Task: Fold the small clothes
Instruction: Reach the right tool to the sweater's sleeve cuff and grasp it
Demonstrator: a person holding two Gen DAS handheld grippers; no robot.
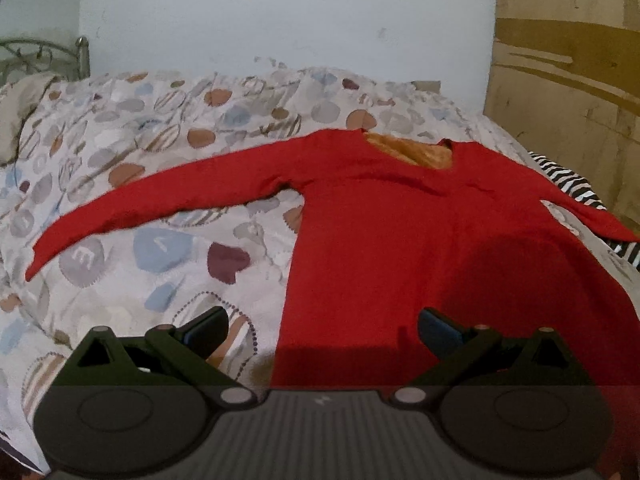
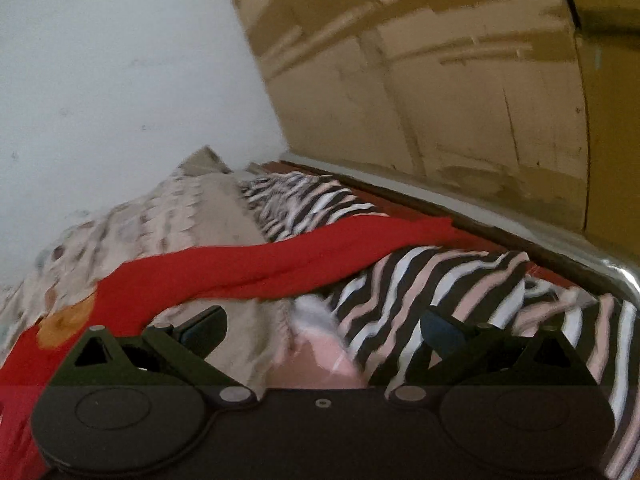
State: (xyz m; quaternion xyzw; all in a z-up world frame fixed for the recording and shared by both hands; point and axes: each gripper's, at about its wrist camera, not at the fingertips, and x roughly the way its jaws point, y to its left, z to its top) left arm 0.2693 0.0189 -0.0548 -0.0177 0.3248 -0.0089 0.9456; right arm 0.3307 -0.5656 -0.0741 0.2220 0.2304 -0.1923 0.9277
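Red top (image 1: 400,216) flat on patterned quilt (image 1: 120,128) — both jaws apparently wide apart.

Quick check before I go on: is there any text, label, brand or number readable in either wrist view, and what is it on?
"E": a white letter on a grey patch of the bedspread, left of the red top.
Other patches nearby carry pale marks, too blurred to read.
A small pale mark on the left gripper body, too small to read.
Right wrist view: nothing readable on the striped cloth or the right gripper.
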